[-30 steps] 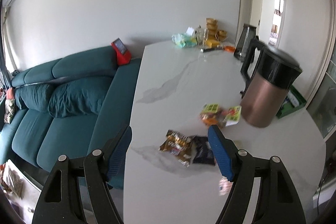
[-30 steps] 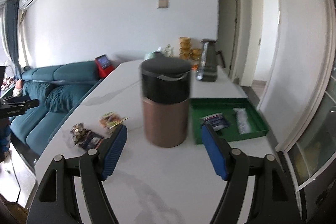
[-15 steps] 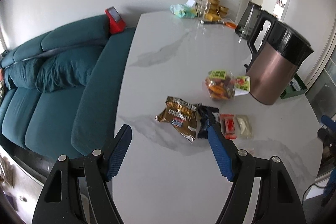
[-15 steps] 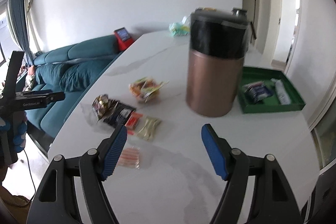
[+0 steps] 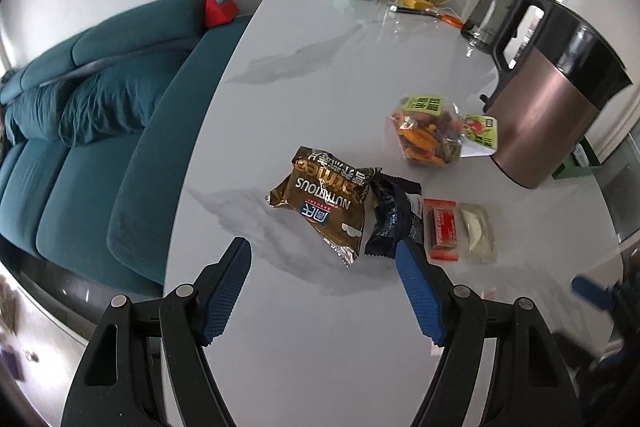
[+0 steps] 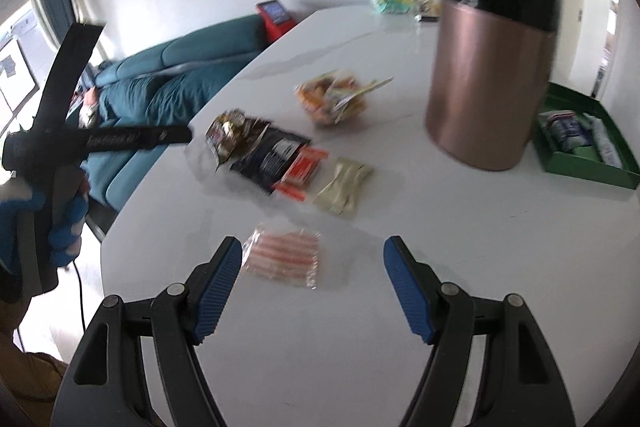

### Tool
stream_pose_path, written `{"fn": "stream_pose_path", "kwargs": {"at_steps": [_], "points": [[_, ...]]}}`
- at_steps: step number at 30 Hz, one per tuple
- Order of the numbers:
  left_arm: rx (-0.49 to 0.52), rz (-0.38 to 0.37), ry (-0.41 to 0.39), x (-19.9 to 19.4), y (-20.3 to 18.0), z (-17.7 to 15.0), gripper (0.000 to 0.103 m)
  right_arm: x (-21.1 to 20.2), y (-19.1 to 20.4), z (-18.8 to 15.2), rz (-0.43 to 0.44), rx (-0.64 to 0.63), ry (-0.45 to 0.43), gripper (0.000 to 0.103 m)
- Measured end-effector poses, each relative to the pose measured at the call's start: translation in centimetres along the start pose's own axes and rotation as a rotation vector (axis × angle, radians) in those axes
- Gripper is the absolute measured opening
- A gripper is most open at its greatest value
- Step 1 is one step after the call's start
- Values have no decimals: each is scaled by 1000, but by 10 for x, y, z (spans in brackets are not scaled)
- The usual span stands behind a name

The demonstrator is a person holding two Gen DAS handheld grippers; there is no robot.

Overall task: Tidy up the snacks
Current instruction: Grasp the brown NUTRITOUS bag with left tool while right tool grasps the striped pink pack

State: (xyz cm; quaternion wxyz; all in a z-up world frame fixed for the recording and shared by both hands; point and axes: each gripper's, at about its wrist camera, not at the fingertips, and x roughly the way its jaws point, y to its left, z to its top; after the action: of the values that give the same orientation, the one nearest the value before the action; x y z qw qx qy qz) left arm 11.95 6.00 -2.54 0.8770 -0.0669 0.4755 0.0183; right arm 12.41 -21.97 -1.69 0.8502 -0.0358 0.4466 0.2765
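Whereas a second ago both cameras looked across the room at the sofa and kettle, they now tilt down onto the white marble counter (image 5: 304, 67), and the snacks fill the middle of each view. The left tongs (image 5: 322, 287) stand wide apart and hold nothing; they hang above the counter's near edge, with the gold "Nutritious" bag (image 5: 324, 203) just ahead between the fingers. A dark blue packet (image 5: 394, 223) lies partly under that bag's right side, and the right blue finger (image 5: 420, 291) overlaps its lower corner in the picture. Beside it sit a red-orange bar (image 5: 440, 229) and a pale packet (image 5: 476, 231), side by side. A clear bag of orange snacks (image 5: 428, 135) rests near the foot of the copper kettle (image 5: 548, 111).

The right tongs (image 6: 312, 287) are likewise spread wide and empty. A clear pack of pink sticks (image 6: 286, 259), out of view a second ago, lies on the counter just ahead of the left finger. Behind the kettle, a green tray (image 6: 592, 167) holds a few packets.
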Motion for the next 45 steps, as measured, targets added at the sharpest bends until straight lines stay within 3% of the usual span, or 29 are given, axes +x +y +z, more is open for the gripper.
{"fn": "stream_pose_path", "kwargs": {"at_steps": [5, 11, 24, 37, 45], "points": [[-67, -19, 23, 12, 2, 8, 70, 16, 8, -3, 23, -43, 34, 103], [-215, -15, 36, 26, 14, 29, 70, 29, 12, -3, 55, -61, 58, 103], [-454, 10, 168, 69, 29, 36, 70, 57, 19, 0, 122, -98, 96, 103], [-490, -12, 198, 83, 27, 38, 66, 64, 34, 8, 288, -257, 107, 103], [-436, -64, 234, 90, 28, 38, 65, 79, 44, 8, 296, -379, 152, 103]]}}
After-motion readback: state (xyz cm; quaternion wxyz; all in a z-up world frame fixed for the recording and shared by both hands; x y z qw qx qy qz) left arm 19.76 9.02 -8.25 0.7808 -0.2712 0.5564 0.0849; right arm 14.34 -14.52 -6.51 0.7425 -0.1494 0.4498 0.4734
